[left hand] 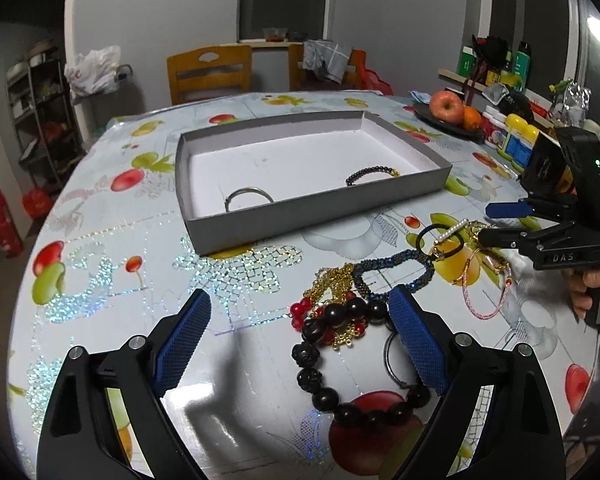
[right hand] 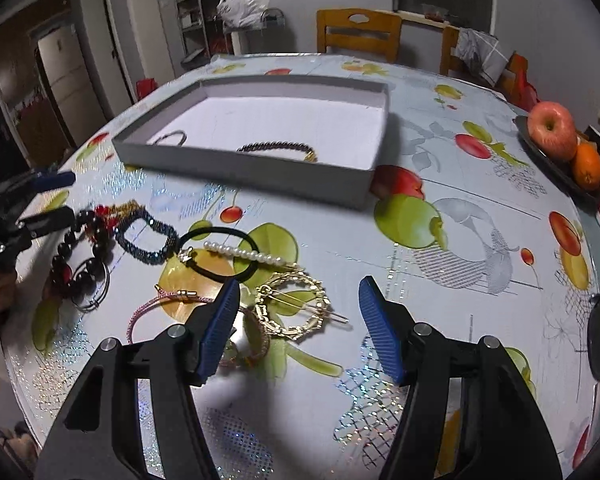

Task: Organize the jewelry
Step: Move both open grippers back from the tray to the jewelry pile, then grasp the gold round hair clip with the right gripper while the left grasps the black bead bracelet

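A shallow grey box (left hand: 312,210) (right hand: 244,170) holds a silver bangle (left hand: 247,196) (right hand: 172,137) and a dark beaded bracelet (left hand: 374,174) (right hand: 278,147). Loose jewelry lies in front of it: a big dark-bead bracelet (left hand: 332,360) (right hand: 76,252), a blue beaded bracelet (left hand: 396,268) (right hand: 148,236), a black hair tie with pearls (right hand: 228,254), a gold ring brooch (right hand: 296,308) and a pink bangle (right hand: 160,308). My left gripper (left hand: 300,312) is open, its jaws around the dark-bead bracelet. My right gripper (right hand: 300,300) is open over the gold brooch.
A dark plate with an apple (right hand: 552,130) and an orange (right hand: 588,166) sits at the table's right. Bottles and jars (left hand: 516,136) stand beyond it. Wooden chairs (left hand: 210,74) stand at the far edge. The fruit-print tablecloth (left hand: 120,264) covers the table.
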`<state>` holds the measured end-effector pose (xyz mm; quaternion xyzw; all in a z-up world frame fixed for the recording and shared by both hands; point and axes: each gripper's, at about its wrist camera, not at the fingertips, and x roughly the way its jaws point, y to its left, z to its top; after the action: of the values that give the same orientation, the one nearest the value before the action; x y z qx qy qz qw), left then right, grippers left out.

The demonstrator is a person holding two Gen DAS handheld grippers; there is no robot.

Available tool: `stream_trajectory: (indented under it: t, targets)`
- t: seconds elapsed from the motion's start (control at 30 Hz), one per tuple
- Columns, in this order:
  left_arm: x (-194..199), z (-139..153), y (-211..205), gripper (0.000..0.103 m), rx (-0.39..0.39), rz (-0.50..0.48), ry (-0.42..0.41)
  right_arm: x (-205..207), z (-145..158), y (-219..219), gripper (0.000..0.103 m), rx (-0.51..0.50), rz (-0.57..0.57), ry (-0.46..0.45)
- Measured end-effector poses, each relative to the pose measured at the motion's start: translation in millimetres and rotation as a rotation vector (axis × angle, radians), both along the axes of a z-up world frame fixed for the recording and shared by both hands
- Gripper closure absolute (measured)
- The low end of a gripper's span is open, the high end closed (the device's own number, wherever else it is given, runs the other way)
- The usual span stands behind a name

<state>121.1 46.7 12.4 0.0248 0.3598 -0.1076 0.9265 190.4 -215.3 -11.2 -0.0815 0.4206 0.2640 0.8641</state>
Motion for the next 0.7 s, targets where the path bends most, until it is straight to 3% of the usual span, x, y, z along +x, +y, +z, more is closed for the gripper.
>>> stream_trajectory:
  t: [0.03, 0.13, 0.43, 0.47, 0.53, 0.63, 0.7]
  targets:
    - [-1, 0, -1, 0.012, 0.005, -0.003, -0.003, 1, 0, 3, 0.042, -0.009, 0.004, -0.003]
    - [0, 0, -2, 0.012, 0.012, -0.004, -0.004, 5, -4, 9, 0.056, -0.042, 0.011, 0.004]
    - [0, 0, -2, 0.012, 0.002, -0.007, 0.004, 3, -6, 6, 0.057, -0.035, 0.006, 0.017]
    - [1, -1, -3, 0.012, 0.006, -0.010, 0.010, 1, -6, 7, 0.063, -0.037, 0.010, 0.015]
    - [1, -3, -4, 0.015, 0.004, -0.025, 0.025, 0, -5, 8, 0.063, -0.040, 0.016, 0.009]
    - [2, -7, -1, 0.022, -0.010, -0.026, 0.058, 0, -5, 8, 0.063, -0.034, 0.018, 0.010]
    - [3, -11, 2, 0.035, -0.031, -0.028, 0.086, 1, -5, 6, 0.063, -0.023, 0.017, 0.017]
